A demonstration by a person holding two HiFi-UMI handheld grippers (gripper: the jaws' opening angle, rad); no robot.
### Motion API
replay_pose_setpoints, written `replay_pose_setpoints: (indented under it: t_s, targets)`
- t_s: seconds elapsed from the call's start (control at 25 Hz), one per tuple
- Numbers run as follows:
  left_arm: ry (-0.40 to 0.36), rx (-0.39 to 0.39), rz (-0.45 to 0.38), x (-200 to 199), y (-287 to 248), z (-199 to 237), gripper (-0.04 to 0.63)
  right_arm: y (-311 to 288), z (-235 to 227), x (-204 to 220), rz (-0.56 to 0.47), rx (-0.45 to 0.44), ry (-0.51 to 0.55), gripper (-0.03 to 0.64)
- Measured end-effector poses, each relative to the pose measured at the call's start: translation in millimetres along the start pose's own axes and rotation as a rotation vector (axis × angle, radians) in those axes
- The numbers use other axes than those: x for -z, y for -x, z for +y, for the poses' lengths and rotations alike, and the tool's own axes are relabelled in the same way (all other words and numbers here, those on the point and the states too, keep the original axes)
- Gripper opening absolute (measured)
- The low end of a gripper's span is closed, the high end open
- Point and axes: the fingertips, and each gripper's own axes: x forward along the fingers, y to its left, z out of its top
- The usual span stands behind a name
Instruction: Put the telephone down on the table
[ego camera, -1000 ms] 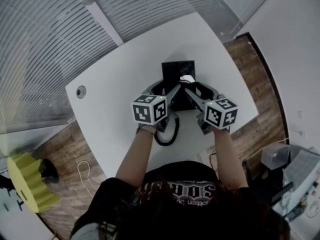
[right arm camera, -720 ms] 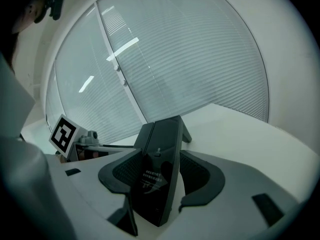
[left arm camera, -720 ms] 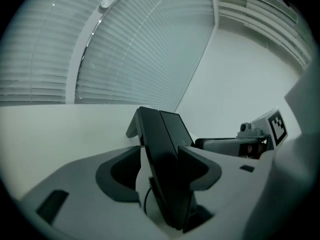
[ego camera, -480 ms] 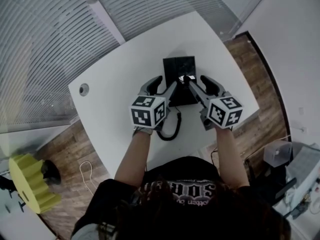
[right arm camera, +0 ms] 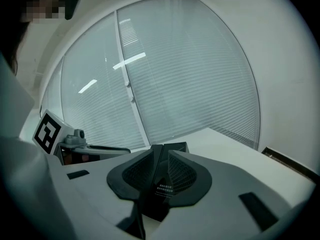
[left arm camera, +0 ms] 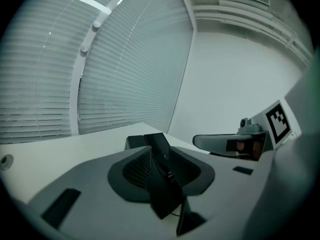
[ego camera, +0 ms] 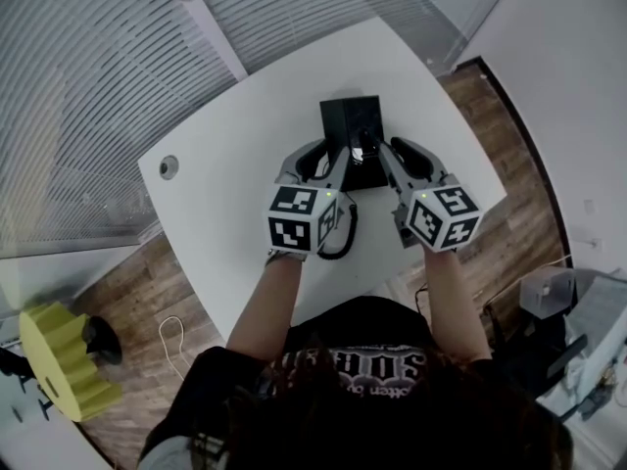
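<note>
Above the middle of the white table (ego camera: 225, 164), the telephone (ego camera: 349, 120) has just been clamped by the closing jaws of L gripper (ego camera: 328, 155) and R gripper (ego camera: 392, 152) and appears lifted clear, so set-down is not yet done.

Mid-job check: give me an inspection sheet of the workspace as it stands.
Surface: white table, round grommet near its left corner.
Job's things: black telephone, gripped from both sides.
Clutter: nothing seen.
Grippers: left gripper and right gripper, jaws have just been closing, each shut on a telephone edge.
Cables: coiled cord beside the left gripper.
Surroundings: window blinds, wood floor, yellow object on the floor.
</note>
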Motion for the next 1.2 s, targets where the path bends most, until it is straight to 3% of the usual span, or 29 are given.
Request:
replay_pose_setpoints:
  t_s: [0.36, 0.6, 0.96, 1.2]
  targets:
    - [-0.108, -0.041, -0.026, -8.3, 23.7, -11.4, 0.005, 22.4, 17.3, -17.5, -0.079, 0.052, 0.044, 0.054]
    - [-0.146, -0.065, -0.068, -19.2, 38.6, -15.0, 0.003, 32.2, 29.2, -26.4, -0.12, 0.084, 0.085, 0.046]
    - [-0.221, -0.128, -0.205, -41.1, 72.4, -23.7, 0.003, 54.4, 44.9, -39.0, -0.183, 0.135, 0.138, 0.035]
    - [-0.239, -0.133, -0.221, -42.5, 79.8, -27.1, 0.003, 63.4, 55.2, -47.2, -0.232, 0.148, 0.183, 0.032]
